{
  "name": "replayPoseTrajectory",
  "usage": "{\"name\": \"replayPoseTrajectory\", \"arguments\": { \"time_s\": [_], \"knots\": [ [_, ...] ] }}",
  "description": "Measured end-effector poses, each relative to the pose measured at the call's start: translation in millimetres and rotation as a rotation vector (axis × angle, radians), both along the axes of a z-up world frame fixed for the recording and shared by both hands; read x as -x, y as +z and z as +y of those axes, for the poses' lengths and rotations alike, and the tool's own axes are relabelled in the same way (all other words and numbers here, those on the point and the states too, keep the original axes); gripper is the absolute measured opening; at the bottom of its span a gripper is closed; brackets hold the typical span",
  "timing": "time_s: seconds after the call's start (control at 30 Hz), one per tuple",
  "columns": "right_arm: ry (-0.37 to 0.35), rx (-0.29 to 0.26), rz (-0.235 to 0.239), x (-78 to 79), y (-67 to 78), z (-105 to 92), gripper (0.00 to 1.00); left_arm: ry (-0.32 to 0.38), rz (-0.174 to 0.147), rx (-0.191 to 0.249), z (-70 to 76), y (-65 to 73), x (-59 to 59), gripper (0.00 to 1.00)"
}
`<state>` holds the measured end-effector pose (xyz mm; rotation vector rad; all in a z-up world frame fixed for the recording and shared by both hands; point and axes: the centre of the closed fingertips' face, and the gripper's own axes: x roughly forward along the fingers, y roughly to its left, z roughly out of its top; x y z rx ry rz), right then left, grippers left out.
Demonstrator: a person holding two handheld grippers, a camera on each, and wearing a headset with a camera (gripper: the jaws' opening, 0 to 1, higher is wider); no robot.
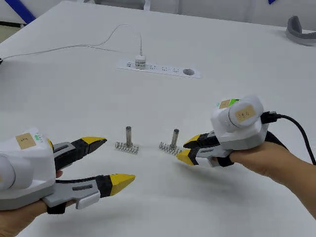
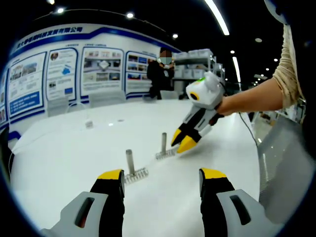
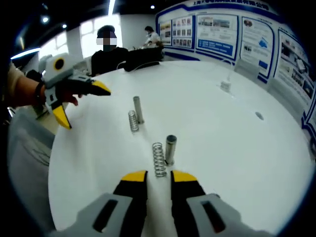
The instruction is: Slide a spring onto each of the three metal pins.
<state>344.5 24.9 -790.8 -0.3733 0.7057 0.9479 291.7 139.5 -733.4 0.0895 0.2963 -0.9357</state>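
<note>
Two short grey metal cylinder pins stand upright, side by side, on the white worktop [image 1: 207, 54], just below the middle of the head view. At the foot of the left pin [image 1: 128, 135] lies the left spring [image 1: 127, 147], a small silver wire coil resting on its side against the base. The right pin [image 1: 175, 138] has the right spring [image 1: 169, 148], a matching coil, lying flat at its base and reaching out toward the left. Both pin tops are bare, and neither spring is threaded on. In the centre of the right gripper view, the right spring lies alongside its pin.
</note>
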Motion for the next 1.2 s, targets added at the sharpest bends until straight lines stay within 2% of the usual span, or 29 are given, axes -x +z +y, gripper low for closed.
{"name": "replayPoseTrajectory", "arguments": {
  "time_s": [0.87, 1.2],
  "knots": [
    [0.011, 0.024, 0.025, -0.4, -13.3, 6.8, 0.12, -0.008, 0.012, 0.0, -3.4, -3.6, 4.7, 0.62],
    [0.027, 0.034, 0.036, 8.6, -11.4, 7.1, 0.12, -0.022, 0.016, -0.002, -8.8, -5.5, 5.8, 0.6]
  ]
}}
